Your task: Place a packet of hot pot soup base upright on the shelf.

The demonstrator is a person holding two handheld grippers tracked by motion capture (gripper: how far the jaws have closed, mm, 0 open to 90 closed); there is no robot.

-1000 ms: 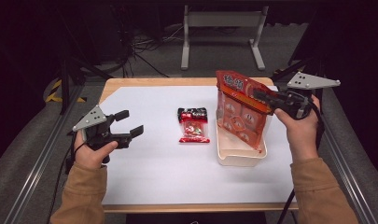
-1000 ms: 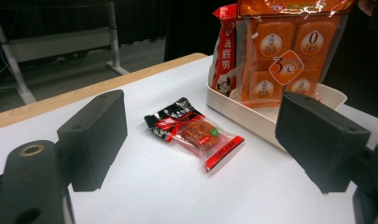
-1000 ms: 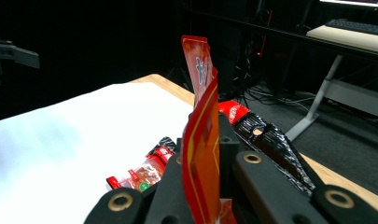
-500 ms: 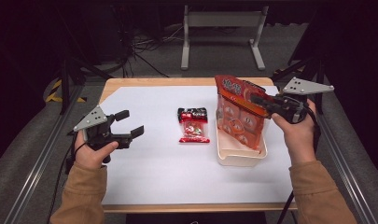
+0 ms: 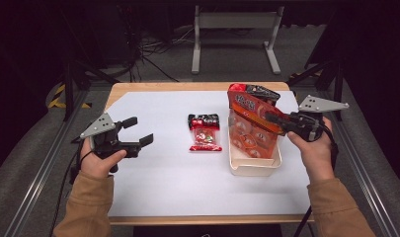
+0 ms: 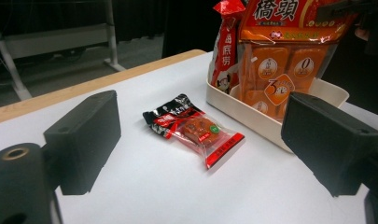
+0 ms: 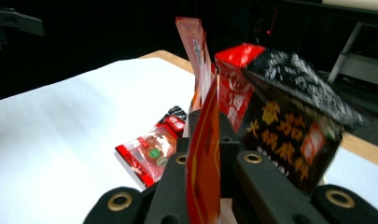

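A large orange snack bag (image 5: 251, 123) stands tilted in the cream tray (image 5: 254, 169) at the table's right. My right gripper (image 5: 272, 118) is shut on the bag's upper right edge; in the right gripper view the jaws pinch the orange bag edge (image 7: 204, 158). A black-and-red bag (image 5: 260, 92) stands behind it in the tray, and it is blurred in the right gripper view (image 7: 289, 116). A small red snack packet (image 5: 204, 132) lies flat at mid-table, in front of my open left gripper (image 6: 203, 140). That left gripper (image 5: 139, 130) hovers at the left, holding nothing.
A white sheet (image 5: 163, 177) covers the wooden tabletop. The tray's near wall (image 6: 263, 127) is right of the small packet (image 6: 196, 128), with the orange bag (image 6: 280, 60) and a red bag (image 6: 226, 51) rising from it. A metal stand (image 5: 234, 29) is beyond the table.
My right gripper has come slightly down and toward the person, with the orange bag still in it. The left gripper has stayed put.
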